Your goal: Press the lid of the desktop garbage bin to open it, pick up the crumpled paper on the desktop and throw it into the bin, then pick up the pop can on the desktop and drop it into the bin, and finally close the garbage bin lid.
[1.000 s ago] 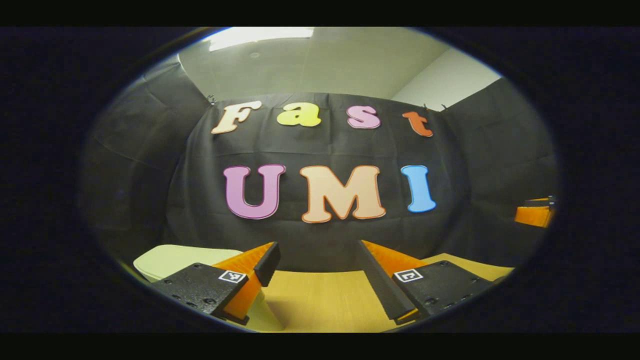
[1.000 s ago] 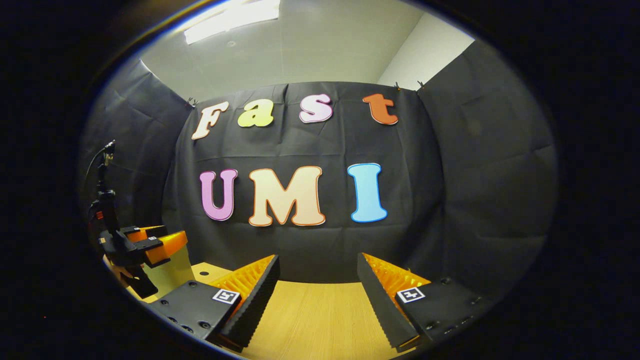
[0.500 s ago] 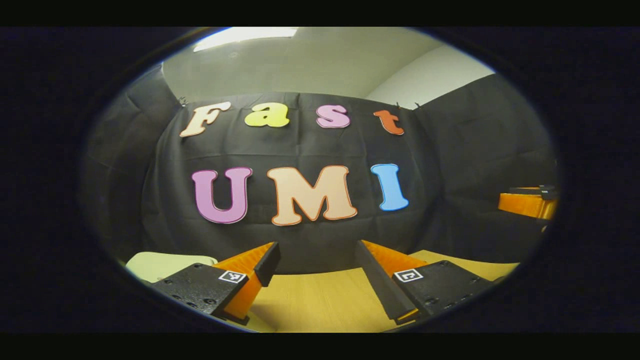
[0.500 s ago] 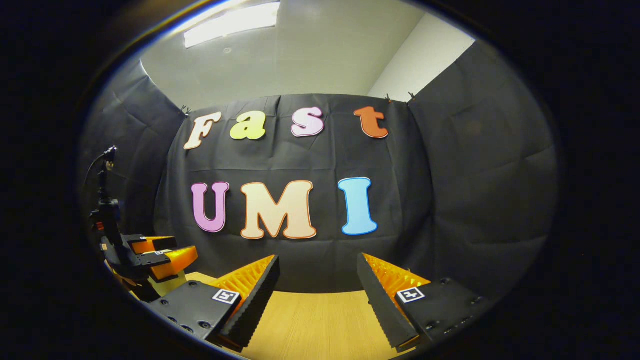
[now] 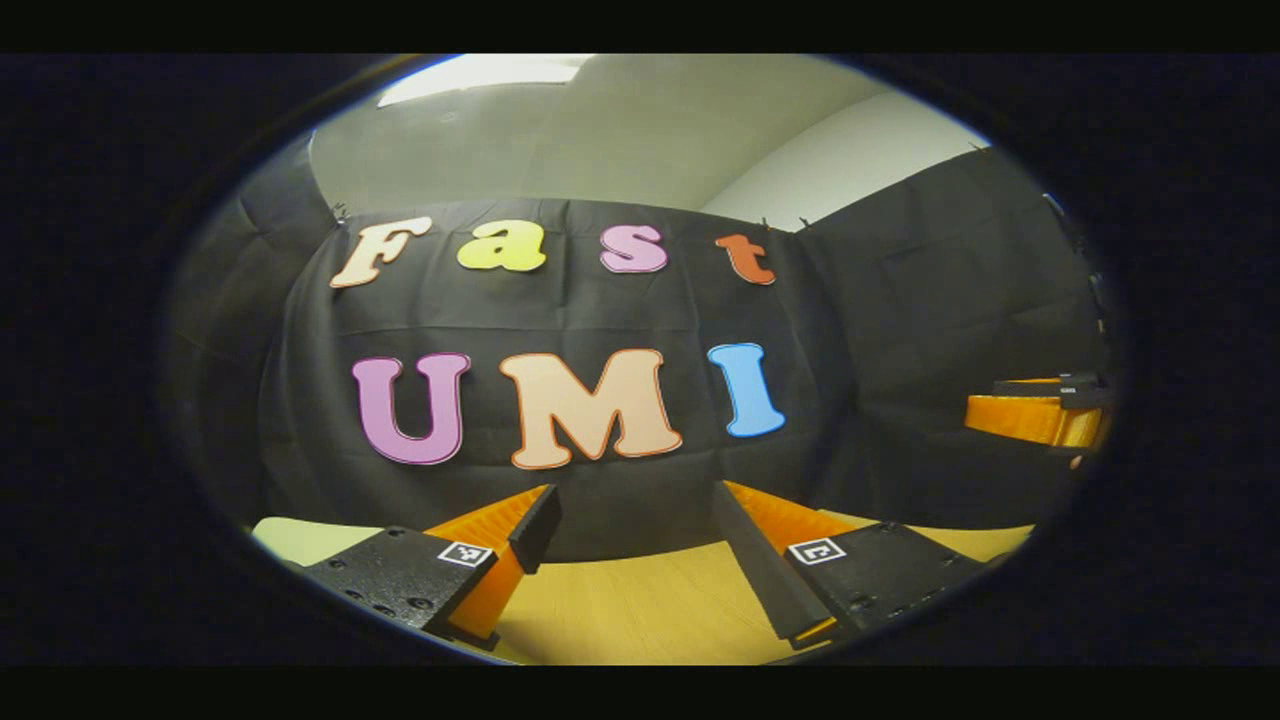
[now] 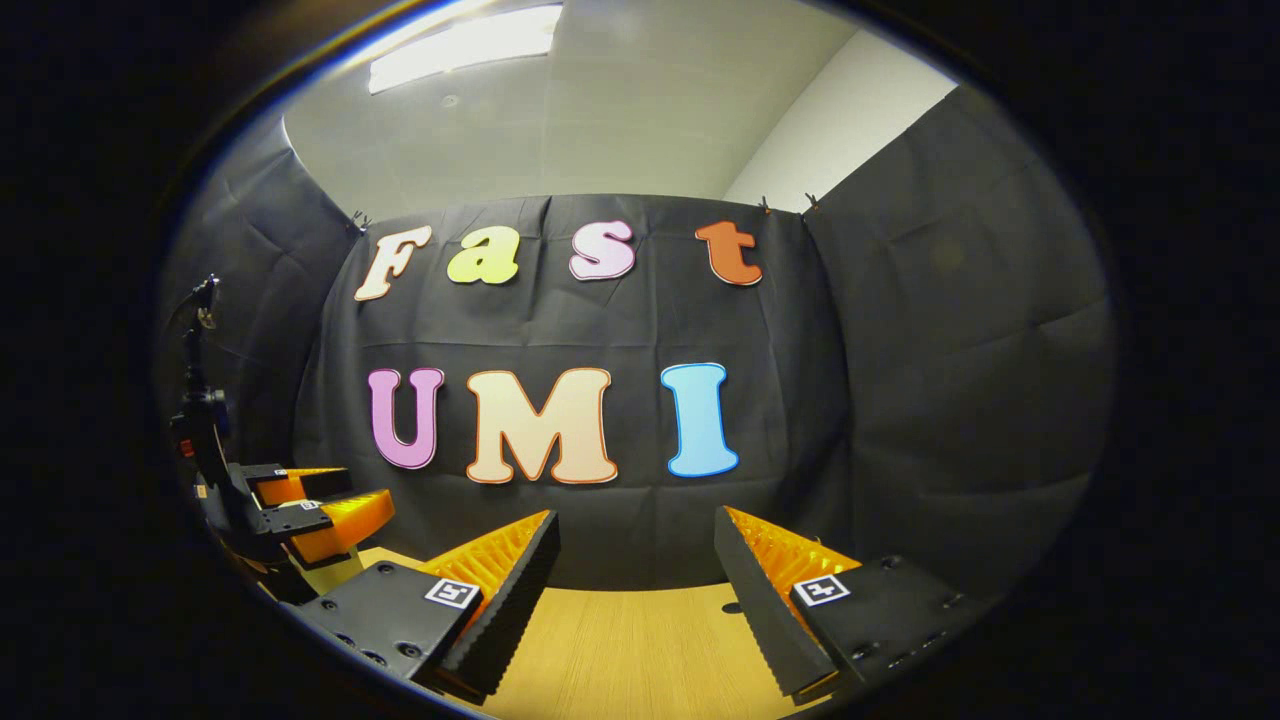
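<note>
Booth wall (image 5: 900, 330) of black cloth rises behind a wooden bench (image 5: 640, 610), with a pale ceiling (image 6: 620, 110) and a lit panel (image 6: 460, 45) above.

Left gripper view: the left tool (image 5: 630, 545) is held above the bench, its two fingers (image 5: 535, 525) well apart with only bare bench between them. Each finger base carries a small square black-and-white marker (image 5: 465, 553); its pattern cannot be read. A pale cream surface, the bin (image 5: 295, 538), lies at the lower left, just beside and partly behind the left finger; whether its lid is up or down cannot be told, and nothing of its contents is visible. The right tool (image 5: 1040, 415) appears far off at the right edge.

Right gripper view: the right tool (image 6: 635, 560) is likewise held over the bench (image 6: 620, 650), fingers (image 6: 510, 600) apart and gripping nothing. The left tool (image 6: 320, 505) appears at the lower left, above a sliver of the cream bin (image 6: 335, 572).
</note>
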Motion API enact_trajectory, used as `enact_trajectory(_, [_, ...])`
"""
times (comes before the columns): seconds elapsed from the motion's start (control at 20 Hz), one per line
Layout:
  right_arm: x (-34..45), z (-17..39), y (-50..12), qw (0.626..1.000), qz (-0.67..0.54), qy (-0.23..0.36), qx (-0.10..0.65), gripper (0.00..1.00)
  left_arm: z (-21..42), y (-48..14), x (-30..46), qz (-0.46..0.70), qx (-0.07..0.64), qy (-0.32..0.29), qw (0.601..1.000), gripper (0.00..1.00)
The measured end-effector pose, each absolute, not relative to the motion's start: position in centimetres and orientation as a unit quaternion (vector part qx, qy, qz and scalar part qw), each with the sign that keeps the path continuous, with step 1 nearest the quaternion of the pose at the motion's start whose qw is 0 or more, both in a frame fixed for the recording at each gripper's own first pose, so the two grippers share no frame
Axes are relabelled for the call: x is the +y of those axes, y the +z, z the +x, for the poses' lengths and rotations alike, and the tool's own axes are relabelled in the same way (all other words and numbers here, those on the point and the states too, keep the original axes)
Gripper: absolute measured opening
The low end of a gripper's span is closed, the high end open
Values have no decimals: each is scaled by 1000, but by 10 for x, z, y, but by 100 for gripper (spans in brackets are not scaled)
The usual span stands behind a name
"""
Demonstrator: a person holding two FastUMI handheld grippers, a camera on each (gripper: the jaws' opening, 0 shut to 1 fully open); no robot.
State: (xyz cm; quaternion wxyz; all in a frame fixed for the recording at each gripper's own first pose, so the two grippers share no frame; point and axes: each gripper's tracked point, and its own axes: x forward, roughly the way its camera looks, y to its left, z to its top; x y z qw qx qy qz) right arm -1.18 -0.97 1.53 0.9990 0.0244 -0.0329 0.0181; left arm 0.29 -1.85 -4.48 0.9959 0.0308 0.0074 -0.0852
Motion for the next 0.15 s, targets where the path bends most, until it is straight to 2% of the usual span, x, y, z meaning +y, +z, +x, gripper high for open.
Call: enact_trajectory(0.15, [-4, -10, 15, 999, 19, 22, -31, 98, 1, -49, -19, 19, 16, -90, 996, 92])
